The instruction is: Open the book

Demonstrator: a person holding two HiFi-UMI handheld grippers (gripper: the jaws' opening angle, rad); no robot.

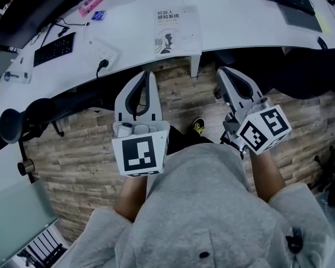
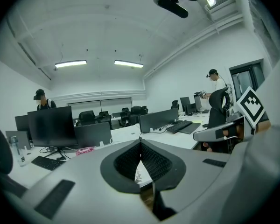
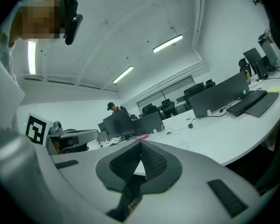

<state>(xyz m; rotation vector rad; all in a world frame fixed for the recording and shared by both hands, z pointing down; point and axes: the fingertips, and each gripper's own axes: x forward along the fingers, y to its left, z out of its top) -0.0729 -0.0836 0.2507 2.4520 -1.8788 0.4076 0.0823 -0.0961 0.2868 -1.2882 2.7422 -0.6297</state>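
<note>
The book (image 1: 177, 31) lies shut, cover up, near the front edge of the white bench (image 1: 234, 21). Nothing touches it. My left tongs (image 1: 147, 75) and my right tongs (image 1: 223, 70) are both closed on nothing, pads pressed together. I hold them short of the bench edge, over the wooden floor (image 1: 84, 161), one toward each side of the book. A black keyboard (image 1: 54, 49) and a pink object (image 1: 92, 3) lie further left on the bench.

Bright, even office light from ceiling tubes (image 2: 71, 64); strong fisheye edges; near jaws soft.
</note>
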